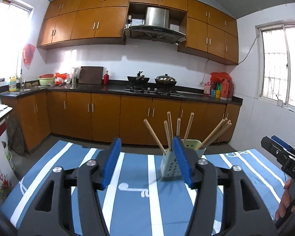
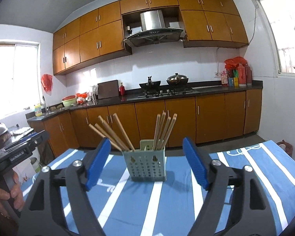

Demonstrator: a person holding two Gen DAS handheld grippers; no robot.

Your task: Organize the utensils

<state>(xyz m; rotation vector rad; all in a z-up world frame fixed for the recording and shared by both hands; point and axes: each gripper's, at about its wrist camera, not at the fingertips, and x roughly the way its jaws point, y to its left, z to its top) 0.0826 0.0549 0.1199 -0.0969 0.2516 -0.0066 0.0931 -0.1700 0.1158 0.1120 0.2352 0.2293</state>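
A pale green perforated utensil holder (image 2: 147, 167) stands upright on the blue and white striped tablecloth (image 2: 245, 177). Several wooden chopsticks (image 2: 116, 133) lean out of its two compartments. My right gripper (image 2: 147, 140) is open, and the holder sits ahead of its blue pads without touching them. In the left wrist view the holder (image 1: 168, 167) is partly hidden behind one blue finger (image 1: 182, 161). My left gripper (image 1: 147, 143) is open and empty, a little to the left of the holder. Each view shows the other gripper at its edge, held by a hand (image 1: 285, 202).
Beyond the table's far edge a dark kitchen counter (image 1: 112, 88) runs along the wall, with two woks (image 1: 138, 78) on the stove and bottles (image 1: 222, 90) on the right. A white appliance (image 1: 2, 157) stands left of the table. Striped cloth lies bare around the holder.
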